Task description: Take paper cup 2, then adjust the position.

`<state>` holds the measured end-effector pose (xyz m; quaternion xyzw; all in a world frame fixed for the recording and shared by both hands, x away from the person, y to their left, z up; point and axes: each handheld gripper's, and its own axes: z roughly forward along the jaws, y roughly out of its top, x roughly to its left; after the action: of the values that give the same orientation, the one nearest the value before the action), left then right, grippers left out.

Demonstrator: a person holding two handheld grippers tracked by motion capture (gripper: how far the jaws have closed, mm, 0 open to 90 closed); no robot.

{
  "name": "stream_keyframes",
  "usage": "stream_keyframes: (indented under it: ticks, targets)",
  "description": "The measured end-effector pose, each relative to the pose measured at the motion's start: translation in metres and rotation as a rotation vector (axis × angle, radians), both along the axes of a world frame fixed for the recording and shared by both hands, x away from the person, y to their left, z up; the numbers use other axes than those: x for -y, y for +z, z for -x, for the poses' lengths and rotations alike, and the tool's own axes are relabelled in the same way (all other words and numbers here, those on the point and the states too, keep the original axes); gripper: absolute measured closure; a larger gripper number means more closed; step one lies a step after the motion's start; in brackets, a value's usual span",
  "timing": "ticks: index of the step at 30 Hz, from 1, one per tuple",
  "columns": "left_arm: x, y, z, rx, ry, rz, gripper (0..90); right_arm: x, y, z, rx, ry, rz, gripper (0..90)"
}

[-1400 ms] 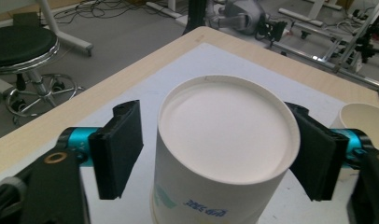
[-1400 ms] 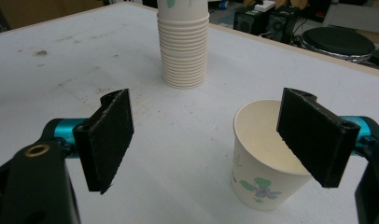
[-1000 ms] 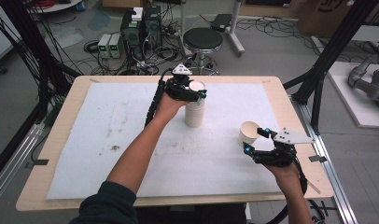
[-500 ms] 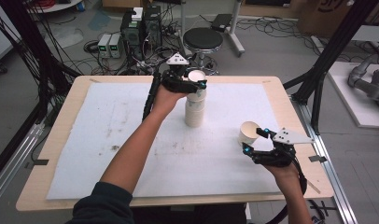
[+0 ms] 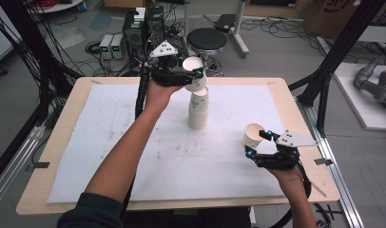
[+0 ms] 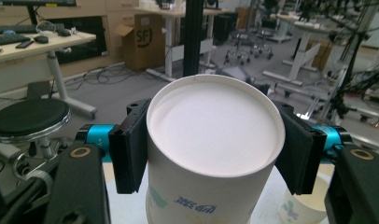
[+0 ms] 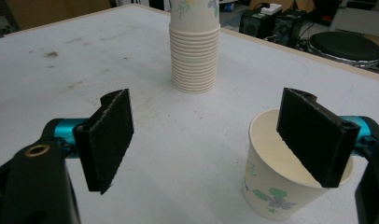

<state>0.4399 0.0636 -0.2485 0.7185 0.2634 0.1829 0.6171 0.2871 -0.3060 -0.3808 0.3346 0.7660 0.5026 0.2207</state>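
The left gripper (image 5: 193, 76) is clamped on the top paper cup (image 5: 195, 78), its two black pads pressed against the cup's sides just under the rim, as the left gripper view shows with the cup (image 6: 211, 149) wedged between them. A second ago this gripper sat low on the stack of cups (image 5: 198, 111) in the middle of the white mat (image 5: 110, 142); since then its jaws have been closing in on the cup and the hand has risen, so the cup now sits higher and tilted, its base apparently still in or just above the mouth of the stack. That reads as one cup being peeled off the pile, with the separation nearly done. The right gripper (image 5: 260, 145) has not shifted: it rests near the right edge of the mat with its jaws apart, one pad reaching over the rim of a single cup (image 7: 290, 172) that stands upright on the mat, not squeezed.
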Motion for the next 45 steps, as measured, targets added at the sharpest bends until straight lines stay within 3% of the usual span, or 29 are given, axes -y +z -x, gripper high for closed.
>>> stream_keyframes:
  ticks: [6, 11, 18, 23, 27, 31, 39, 45]
  targets:
    - [-0.016, 0.006, 0.016, 0.017, -0.020, 0.033, 35.4, -0.005, 0.000, 0.000, 0.000, 0.010, 0.005, 19.3]
    - [-0.040, -0.003, 0.036, 0.020, -0.039, 0.050, 35.4, -0.009, -0.001, 0.001, -0.007, 0.029, 0.002, 19.4]
    - [-0.069, -0.030, 0.064, 0.027, -0.035, 0.020, 35.4, -0.016, -0.005, 0.000, -0.018, 0.063, 0.016, 19.3]
    - [-0.084, -0.054, 0.079, 0.004, -0.030, 0.009, 35.4, -0.023, -0.008, -0.002, -0.029, 0.101, 0.024, 19.3]
    - [-0.089, -0.072, 0.087, -0.017, -0.037, 0.012, 35.4, -0.027, -0.011, -0.004, -0.052, 0.117, 0.025, 19.3]
    - [-0.091, -0.086, 0.093, -0.033, -0.040, 0.014, 35.4, -0.029, -0.013, -0.006, -0.048, 0.128, 0.032, 19.3]
    - [-0.088, -0.094, 0.102, -0.044, -0.071, 0.012, 35.4, -0.034, -0.013, -0.005, -0.052, 0.155, 0.028, 19.3]
    - [-0.082, -0.102, 0.109, -0.056, -0.120, 0.022, 35.3, -0.039, -0.016, -0.005, -0.071, 0.219, 0.007, 19.3]
